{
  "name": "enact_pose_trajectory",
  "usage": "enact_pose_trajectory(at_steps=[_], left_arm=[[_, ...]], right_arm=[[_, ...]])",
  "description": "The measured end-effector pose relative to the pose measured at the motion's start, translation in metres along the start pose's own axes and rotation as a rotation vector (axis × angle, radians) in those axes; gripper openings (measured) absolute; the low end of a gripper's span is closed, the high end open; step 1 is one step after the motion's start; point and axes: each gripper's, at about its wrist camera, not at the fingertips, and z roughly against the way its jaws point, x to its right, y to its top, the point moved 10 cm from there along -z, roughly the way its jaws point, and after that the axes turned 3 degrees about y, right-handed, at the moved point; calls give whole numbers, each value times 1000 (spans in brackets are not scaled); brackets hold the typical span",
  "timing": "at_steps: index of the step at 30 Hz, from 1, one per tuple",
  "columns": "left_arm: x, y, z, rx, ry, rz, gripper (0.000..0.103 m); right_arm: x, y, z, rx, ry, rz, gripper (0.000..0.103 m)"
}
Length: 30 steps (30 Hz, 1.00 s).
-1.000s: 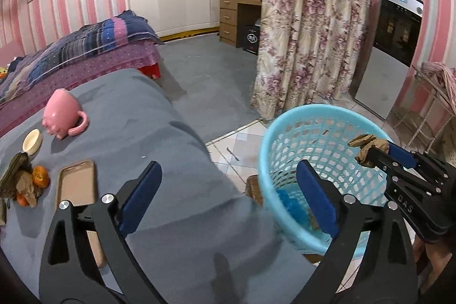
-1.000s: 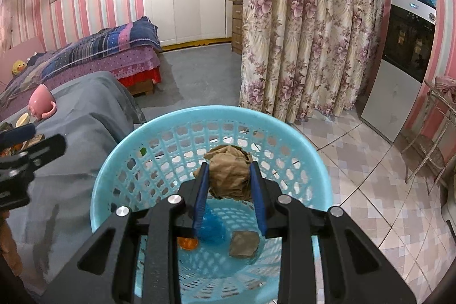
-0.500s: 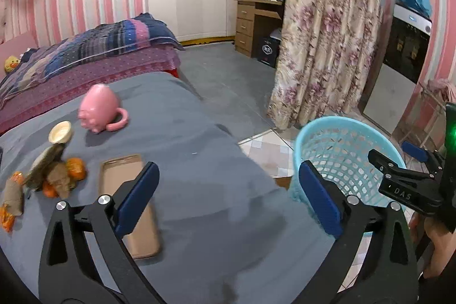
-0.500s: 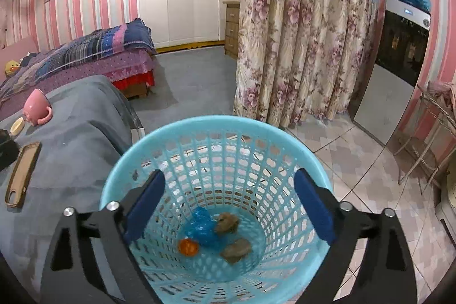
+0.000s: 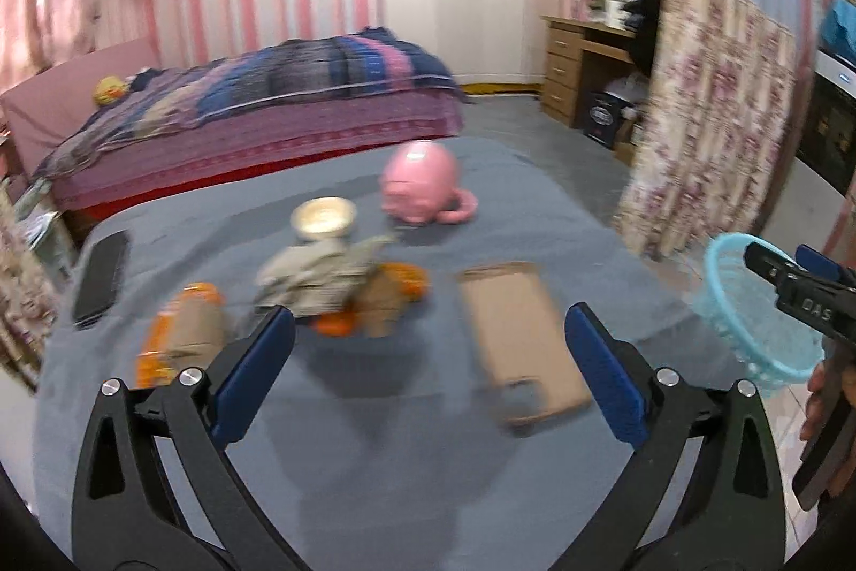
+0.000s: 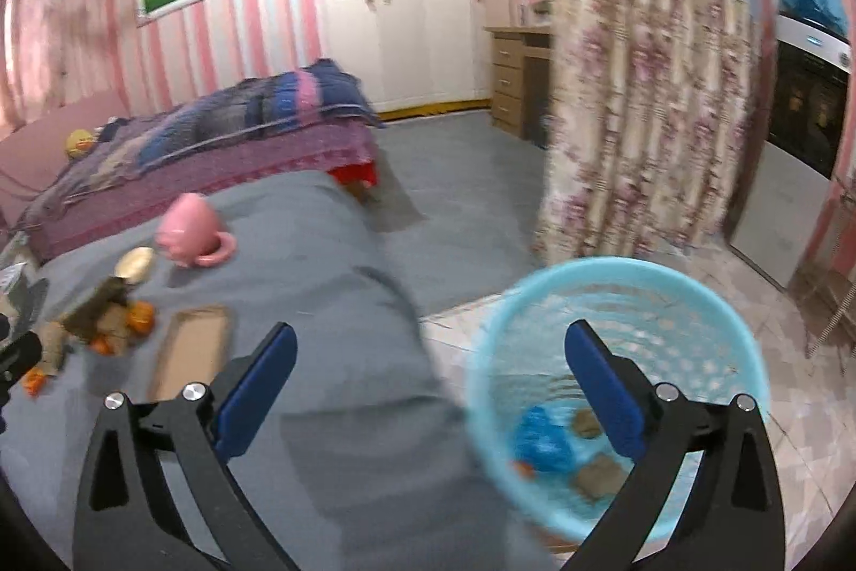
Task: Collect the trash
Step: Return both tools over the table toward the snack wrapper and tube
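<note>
A heap of trash (image 5: 342, 287) lies on the grey worktop (image 5: 374, 464): crumpled greyish-brown paper on top, brown scraps beneath, and orange peel pieces (image 5: 406, 276) poking out at its 3 and 6 o'clock sides. Apart from the heap, at its 8 o'clock, lies an orange-and-tan wrapper (image 5: 179, 341), lengthwise and flat. The light blue mesh basket (image 6: 540, 303) stands upright on the tiled floor just beside the worktop's edge. Inside, on its bottom, lie a crumpled blue wrapper (image 6: 540, 437), two brown lumps (image 6: 594, 477) and a small orange bit (image 6: 521, 466).
</note>
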Motion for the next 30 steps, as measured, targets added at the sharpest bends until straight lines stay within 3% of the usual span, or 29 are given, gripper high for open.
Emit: enact_pose_trajectory(at_steps=[8,16,25,30], left_arm=[[-118,-2,-21,-26,123,102,98],[-195,-43,-59,-119,147,243,98],[-202,-52,-80,-151,160,212,97],[-192,-50,-103,-185,157,177,95]], right_arm=[[-108,-3,-13,-24,101,90,98],[-167,-12,-45,-84,118,124,98],[-179,-16,-93,-136,52,98,98],[-176,-34,-109,-185,9,167,98]])
